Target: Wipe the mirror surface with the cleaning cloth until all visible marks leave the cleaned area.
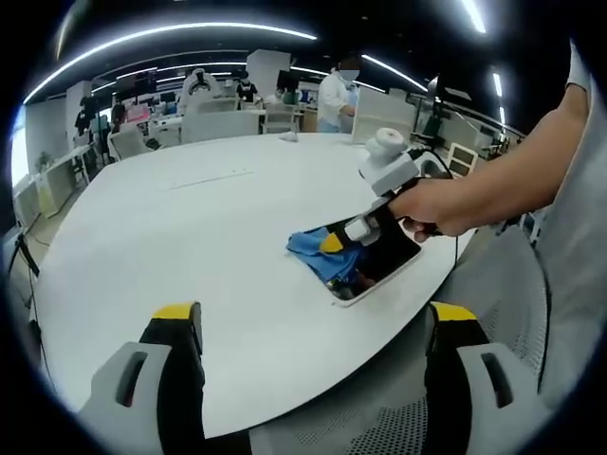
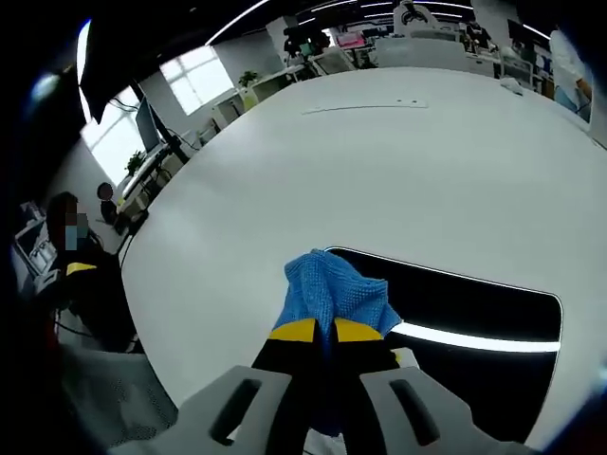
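Right tongs [image 2: 315, 332] closed on blue cloth [image 2: 332, 289] — cloth bunched ahead of tips, pressed at near-left end of mirror [image 2: 474, 313]. Mirror flat on white tabletop [image 2: 379, 171], stretching right of tongs, reflecting ceiling light. Left tongs [image 1: 313, 327] wide open, empty — hovering at tabletop edge, well short of mirror [image 1: 391, 261]; cloth [image 1: 318, 251] ahead, right.

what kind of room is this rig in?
Likely an open-plan office or lab: rows of desks with monitors, long ceiling light strips, and people at workstations beyond the big white table.
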Demonstrator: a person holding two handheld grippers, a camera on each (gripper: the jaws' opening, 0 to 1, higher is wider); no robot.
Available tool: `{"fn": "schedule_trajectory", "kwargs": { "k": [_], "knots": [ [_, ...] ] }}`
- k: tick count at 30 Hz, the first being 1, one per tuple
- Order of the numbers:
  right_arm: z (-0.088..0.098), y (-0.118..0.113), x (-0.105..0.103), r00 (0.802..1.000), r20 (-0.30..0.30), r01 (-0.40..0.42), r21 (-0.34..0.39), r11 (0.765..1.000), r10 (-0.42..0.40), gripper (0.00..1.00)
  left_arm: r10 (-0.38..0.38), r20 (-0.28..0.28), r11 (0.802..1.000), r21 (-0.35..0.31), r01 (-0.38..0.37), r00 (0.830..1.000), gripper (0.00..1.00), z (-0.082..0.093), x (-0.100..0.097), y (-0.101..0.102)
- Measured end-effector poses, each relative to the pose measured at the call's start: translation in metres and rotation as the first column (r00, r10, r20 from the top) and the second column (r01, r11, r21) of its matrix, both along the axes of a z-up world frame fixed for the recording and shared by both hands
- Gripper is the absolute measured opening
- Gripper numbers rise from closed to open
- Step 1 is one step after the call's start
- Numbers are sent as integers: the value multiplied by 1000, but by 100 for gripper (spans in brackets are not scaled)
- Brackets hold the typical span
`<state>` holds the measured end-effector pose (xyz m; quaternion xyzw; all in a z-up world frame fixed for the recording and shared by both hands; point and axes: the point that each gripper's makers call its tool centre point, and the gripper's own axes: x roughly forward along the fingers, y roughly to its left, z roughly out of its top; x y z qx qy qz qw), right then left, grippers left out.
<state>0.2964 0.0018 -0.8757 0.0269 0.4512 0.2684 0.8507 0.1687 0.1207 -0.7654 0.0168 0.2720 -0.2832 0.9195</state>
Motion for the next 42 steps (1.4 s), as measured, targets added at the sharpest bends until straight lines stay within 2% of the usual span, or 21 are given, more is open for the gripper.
{"fn": "schedule_trajectory", "kwargs": {
  "k": [12,15,34,42],
  "knots": [
    [-2,-18,0,1000,-5,26,17,1000,-26,0,10,1,1000,6,-10,1000,97,0,1,1],
    [-1,-23,-2,999,-6,32,22,999,-32,0,29,11,999,-45,-29,1000,99,7,3,-1],
    [-4,-50,-2,998,0,56,20,998,-56,0,21,14,999,-32,-21,1000,99,8,1,-4],
    [-6,-65,-2,998,3,66,17,998,-66,0,25,15,999,-47,-25,1000,99,9,1,-4]
  ]
}}
